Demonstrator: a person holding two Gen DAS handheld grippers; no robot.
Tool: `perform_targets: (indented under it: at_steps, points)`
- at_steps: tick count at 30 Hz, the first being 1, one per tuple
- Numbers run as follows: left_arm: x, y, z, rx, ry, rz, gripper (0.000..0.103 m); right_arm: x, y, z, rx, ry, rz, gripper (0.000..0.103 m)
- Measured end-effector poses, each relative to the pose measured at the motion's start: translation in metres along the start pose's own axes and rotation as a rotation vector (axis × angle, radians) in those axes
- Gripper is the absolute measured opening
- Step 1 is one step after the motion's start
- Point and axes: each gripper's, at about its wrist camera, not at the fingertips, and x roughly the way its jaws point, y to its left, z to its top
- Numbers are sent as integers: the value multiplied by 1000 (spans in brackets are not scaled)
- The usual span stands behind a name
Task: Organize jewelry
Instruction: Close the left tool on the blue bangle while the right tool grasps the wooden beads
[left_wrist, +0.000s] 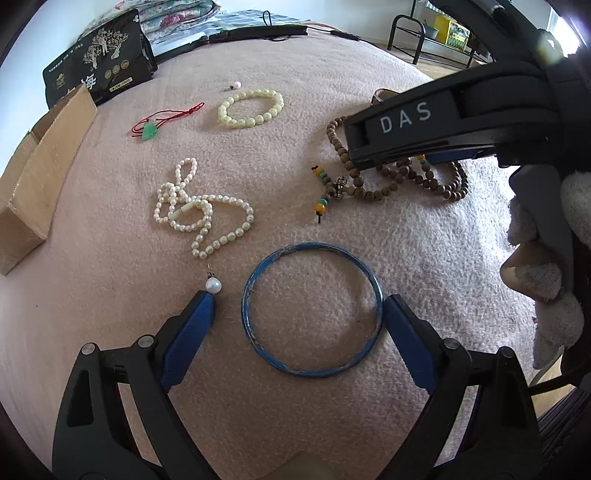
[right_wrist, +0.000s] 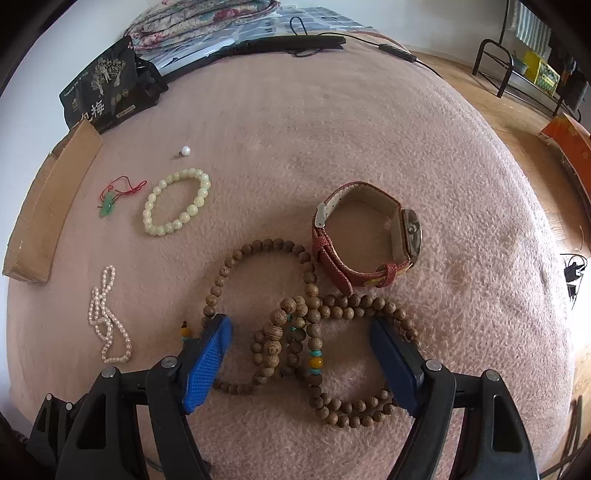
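My left gripper (left_wrist: 297, 306) is open, its blue fingers on either side of a blue bangle (left_wrist: 258, 343) lying on the pink blanket (left_wrist: 110, 295). A pearl earring (left_wrist: 212, 285) lies at the left fingertip. A white pearl necklace (left_wrist: 199, 214), a pale green bead bracelet (left_wrist: 251, 108) and a jade pendant on red cord (left_wrist: 149, 131) lie beyond. My right gripper (right_wrist: 301, 332) is open, low over a wooden bead necklace (right_wrist: 295, 332) with its fingers straddling the tangle. A red-strapped watch (right_wrist: 364, 243) lies just beyond. The right gripper also shows in the left wrist view (left_wrist: 354, 147).
An open cardboard box (left_wrist: 40, 177) sits at the blanket's left edge, also in the right wrist view (right_wrist: 44, 214). A black printed bag (right_wrist: 107, 88) stands behind it. A second pearl earring (right_wrist: 184, 150) lies far back. Cables and a quilt lie at the far edge.
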Motion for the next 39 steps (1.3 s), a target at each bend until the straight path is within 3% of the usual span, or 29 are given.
perform_targets:
  at_steps: [4,7,9,14,23,39]
  points:
    - [-4,2,-2,-4,-4,5,85,0,5,-1,-36,-9,-40,65]
    - [-4,8,0,-12,-8,0,75,-3,4,-3,-53,-16,-40,45]
    - [-5,12,1,-20,-4,-20,75,-5,2,-5,-60,-18,-33,32]
    - [-9,21,-1,-26,0,-46,74,-10,-1,-10,-64,-7,26,10]
    - [-29,39,-9,-72,-6,-70,74,-49,-12,-15,6,-71,195,10]
    - [-86,88,5,-129,-146,-38,74,-125,21,-9,-14,-256,329,10]
